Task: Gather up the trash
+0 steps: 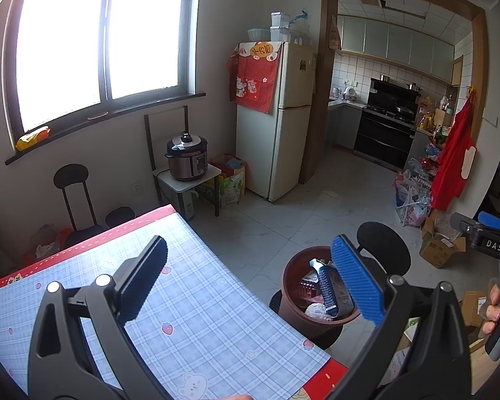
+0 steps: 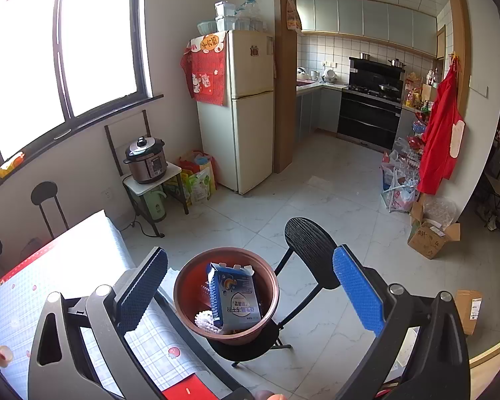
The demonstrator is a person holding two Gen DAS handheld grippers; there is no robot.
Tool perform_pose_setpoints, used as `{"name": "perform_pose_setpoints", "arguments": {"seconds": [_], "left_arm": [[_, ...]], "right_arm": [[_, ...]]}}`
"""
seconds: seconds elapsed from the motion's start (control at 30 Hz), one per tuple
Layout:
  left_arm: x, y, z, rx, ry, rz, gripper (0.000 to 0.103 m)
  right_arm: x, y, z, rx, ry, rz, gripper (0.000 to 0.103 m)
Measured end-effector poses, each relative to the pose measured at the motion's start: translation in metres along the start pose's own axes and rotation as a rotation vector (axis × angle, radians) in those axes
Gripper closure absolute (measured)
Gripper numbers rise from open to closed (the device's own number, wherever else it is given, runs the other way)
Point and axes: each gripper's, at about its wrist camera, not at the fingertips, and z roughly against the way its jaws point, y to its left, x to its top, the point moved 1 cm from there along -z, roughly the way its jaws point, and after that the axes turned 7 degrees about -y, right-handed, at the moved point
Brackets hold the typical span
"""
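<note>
A round brown bin [image 2: 228, 331] stands on a black stool seat just off the table's right edge. Inside it a blue snack packet [image 2: 235, 295] stands upright beside a white crumpled piece [image 2: 206, 320] and a reddish wrapper. The left wrist view shows the same bin [image 1: 291, 296] with the packet [image 1: 330, 291] in it. My right gripper [image 2: 250, 286] hovers above the bin, open, with nothing between its blue pads. My left gripper [image 1: 255, 278] is open and empty over the table's right edge. The other gripper's body [image 1: 483, 238] shows at the far right of the left wrist view.
The table [image 1: 190, 316] has a blue checked cloth with a red border. A second black stool [image 2: 311, 253] stands behind the bin. Farther off are a fridge [image 2: 246, 110], a pressure cooker [image 2: 146, 161] on a small stand, cardboard boxes [image 2: 430, 238] and bags by the right wall.
</note>
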Motion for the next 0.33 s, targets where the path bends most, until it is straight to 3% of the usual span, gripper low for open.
{"name": "perform_pose_setpoints", "arguments": {"seconds": [0.33], "left_arm": [[-0.0036, -0.0053, 0.0, 0.01, 0.006, 0.002, 0.006]], "right_arm": [[0.0, 0.0002, 0.0001, -0.001, 0.006, -0.003, 0.006]]}}
